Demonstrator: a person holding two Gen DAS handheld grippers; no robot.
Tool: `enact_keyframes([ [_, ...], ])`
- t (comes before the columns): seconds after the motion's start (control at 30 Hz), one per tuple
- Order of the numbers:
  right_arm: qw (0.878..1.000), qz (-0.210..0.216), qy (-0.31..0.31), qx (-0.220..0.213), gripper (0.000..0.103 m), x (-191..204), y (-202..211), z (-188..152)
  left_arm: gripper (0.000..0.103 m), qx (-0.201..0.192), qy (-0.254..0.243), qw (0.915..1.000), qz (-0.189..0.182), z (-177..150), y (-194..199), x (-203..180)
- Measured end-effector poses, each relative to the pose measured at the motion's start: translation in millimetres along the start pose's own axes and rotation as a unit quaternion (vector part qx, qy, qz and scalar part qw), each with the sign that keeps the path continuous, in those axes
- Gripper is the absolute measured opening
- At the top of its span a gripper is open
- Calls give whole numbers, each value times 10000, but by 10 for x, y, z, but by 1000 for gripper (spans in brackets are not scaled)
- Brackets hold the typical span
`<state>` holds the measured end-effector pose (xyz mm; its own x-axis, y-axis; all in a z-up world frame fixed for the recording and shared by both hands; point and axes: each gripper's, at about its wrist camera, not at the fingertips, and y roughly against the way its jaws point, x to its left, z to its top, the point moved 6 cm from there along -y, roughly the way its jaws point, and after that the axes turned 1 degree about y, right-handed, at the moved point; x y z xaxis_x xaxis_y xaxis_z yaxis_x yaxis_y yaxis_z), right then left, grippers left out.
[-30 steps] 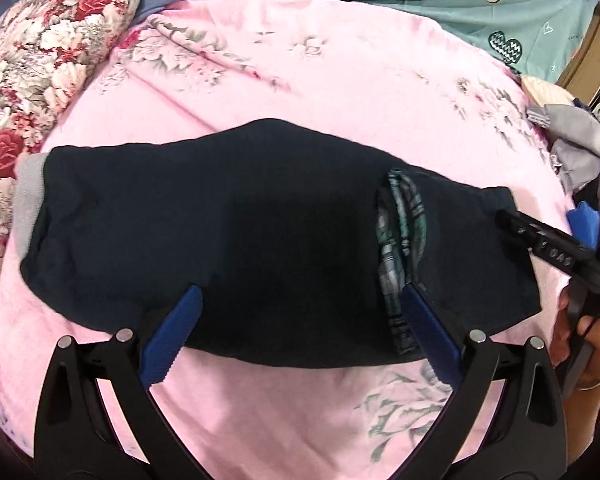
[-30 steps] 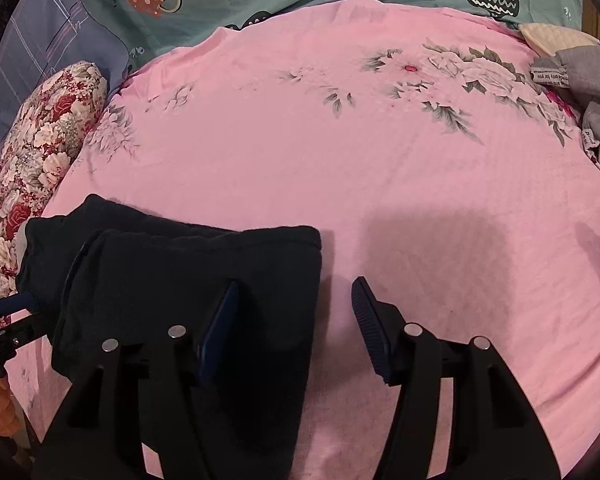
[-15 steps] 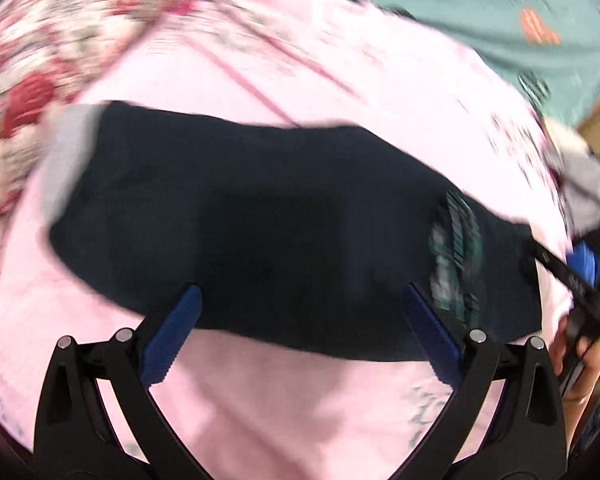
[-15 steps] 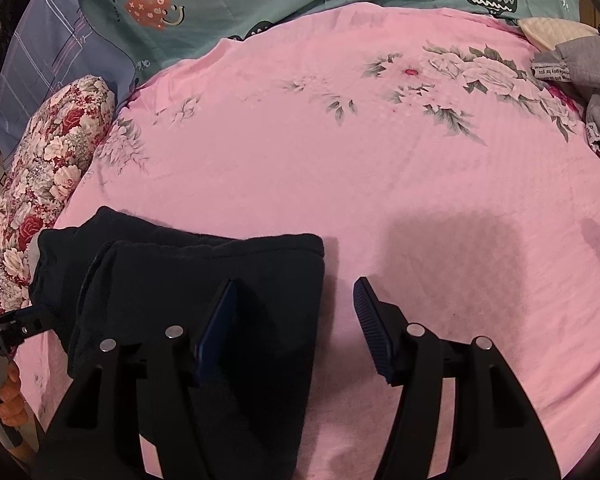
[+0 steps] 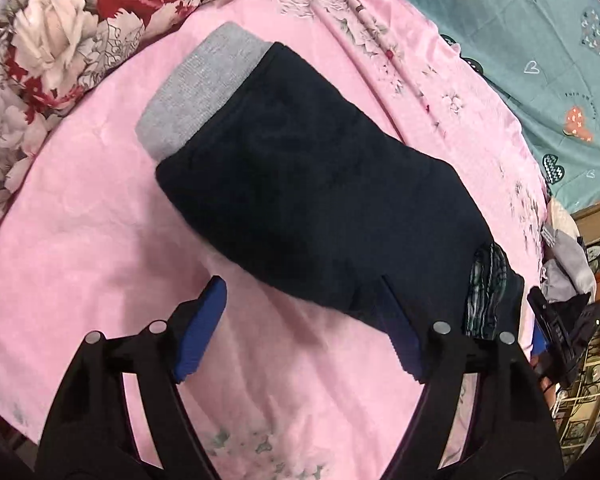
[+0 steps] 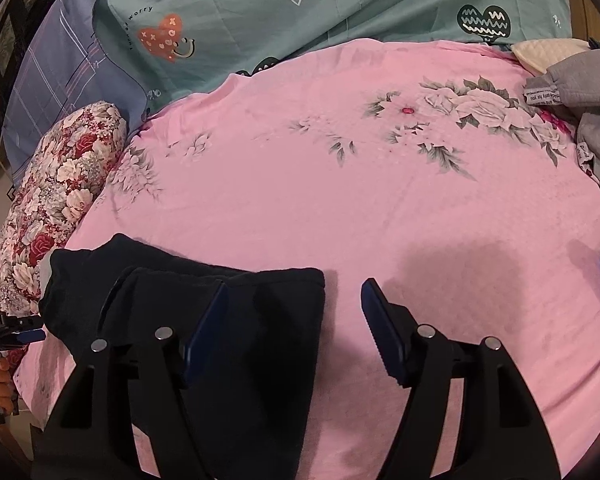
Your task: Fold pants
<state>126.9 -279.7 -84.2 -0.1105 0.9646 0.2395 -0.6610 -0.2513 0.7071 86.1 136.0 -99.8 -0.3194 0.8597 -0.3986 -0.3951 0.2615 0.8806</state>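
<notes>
— Where do the pants [image 5: 324,200] lie from the left gripper [image 5: 300,320]?

— Just ahead of it, on the pink floral sheet [image 5: 80,248]. Their long axis runs from the gray ribbed cuff [image 5: 200,88] at the upper left of the left wrist frame down to the lower right, where a strip of green plaid lining [image 5: 486,292] shows. The near edge sits between the blue pads, the right-hand pad over dark cloth.

— Gripping anything?

— No, its jaws are spread wide and hold nothing. The right gripper [image 6: 292,320] is the same — jaws apart, empty, its left-hand pad over the pants' square end in the lower left of the right wrist frame, the other pad above bare sheet.

— Which is nearer the cuff?

— The left, I judge; the right stands at the opposite end.

— And the cloth itself?

— Thick, soft, dark navy, fleecy-looking, already doubled into a long, thick band. The red rose pillow [image 5: 60,20] lies just beyond the cuff; gray clothes [image 6: 592,120] are heaped at the right edge, well apart.
</notes>
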Motion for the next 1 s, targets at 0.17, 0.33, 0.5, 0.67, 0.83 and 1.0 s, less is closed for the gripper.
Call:
enact_keyframes([
  [0.17,10000,-27,8,20,69,0,-22,-15,76,-106,255,9995,152,265,-205,60],
  [0.33,9999,-77,30,88,69,8,-70,-30,29,-397,270,9980,411,588,-295,36],
  [0.5,9999,-115,24,110,69,-8,-77,-43,22,-1068,-665,9893,744,425,209,-414],
  [0.67,10000,-21,54,7,69,17,-2,-19,21,-1151,-1507,9818,-138,149,554,-1217],
  [0.83,10000,-2,0,-21,69,-2,30,-9,43,-235,-2669,9615,-607,-478,-9,-2110],
  [1.0,9995,-59,20,307,69,15,-95,-71,74,225,-3374,9406,-304,-898,-561,-2492],
])
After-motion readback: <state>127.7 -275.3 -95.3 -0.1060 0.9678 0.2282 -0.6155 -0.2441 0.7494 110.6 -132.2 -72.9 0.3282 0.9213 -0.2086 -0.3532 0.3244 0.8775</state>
